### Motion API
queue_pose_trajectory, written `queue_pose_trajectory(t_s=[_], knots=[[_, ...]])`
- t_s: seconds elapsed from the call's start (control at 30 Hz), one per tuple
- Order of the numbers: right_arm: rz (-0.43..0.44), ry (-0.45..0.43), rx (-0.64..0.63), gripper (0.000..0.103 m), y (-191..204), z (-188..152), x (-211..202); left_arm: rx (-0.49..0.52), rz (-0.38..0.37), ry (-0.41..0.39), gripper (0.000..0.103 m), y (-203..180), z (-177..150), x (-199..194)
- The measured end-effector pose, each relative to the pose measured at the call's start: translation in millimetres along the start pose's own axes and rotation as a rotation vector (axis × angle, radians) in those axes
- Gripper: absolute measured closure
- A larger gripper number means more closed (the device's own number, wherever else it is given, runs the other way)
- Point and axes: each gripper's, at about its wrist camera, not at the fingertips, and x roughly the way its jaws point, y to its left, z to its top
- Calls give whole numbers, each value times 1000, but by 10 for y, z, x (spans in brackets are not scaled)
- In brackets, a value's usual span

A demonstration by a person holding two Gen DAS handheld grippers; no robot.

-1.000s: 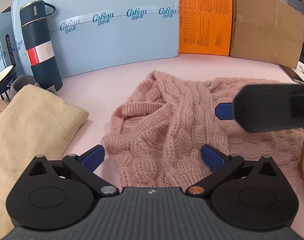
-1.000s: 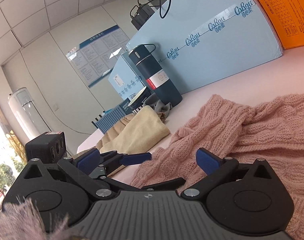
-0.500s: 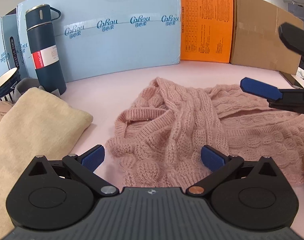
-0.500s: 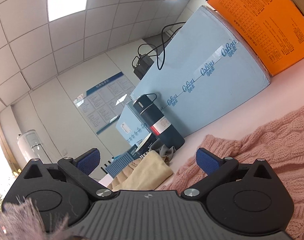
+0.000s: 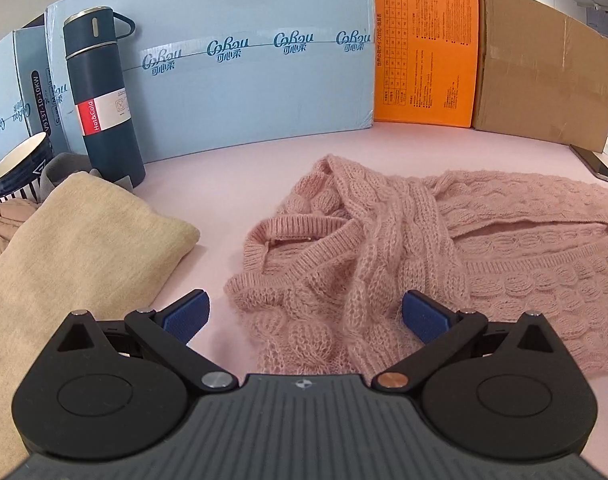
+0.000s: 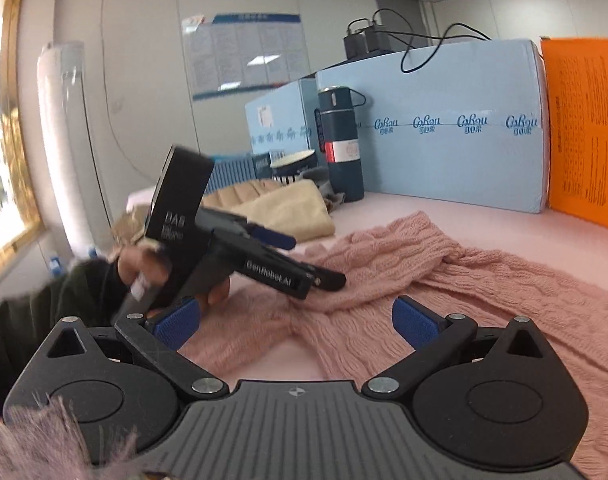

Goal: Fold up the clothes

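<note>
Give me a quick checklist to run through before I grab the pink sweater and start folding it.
1. Left gripper open with nothing between its pads: ok.
2. Right gripper open and not holding anything: ok.
3. Pink sweater spread flat for folding: not ok, it lies bunched, with a sleeve twisted across the body.
4. Bare table between the sweater and the folded beige garment: ok, the two lie apart.
5. Blue flask out of the way: ok, it stands upright at the back by the light blue box.
6. Left gripper lined up on a sweater edge: cannot tell, it sits near the knit hem.
</note>
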Motion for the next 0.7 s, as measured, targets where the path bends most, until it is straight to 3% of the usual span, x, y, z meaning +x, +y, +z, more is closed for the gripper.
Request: queue_pose_trajectory(t_s=[0.17,0.3,0.5,0.7], knots=[[-103,109,-223,0,219,-219,-151,7,23,4,0,-17,-3,4],[-126,166,-459,0,430,-388,-129,10,27,6,0,-26,-9,2],[-73,99,-756,0,750,-489,-60,-11,13,5,0,11,-7,2],[26,0,-899,0,959,-502,128,-50,-2,0,0,78,-1,-6]])
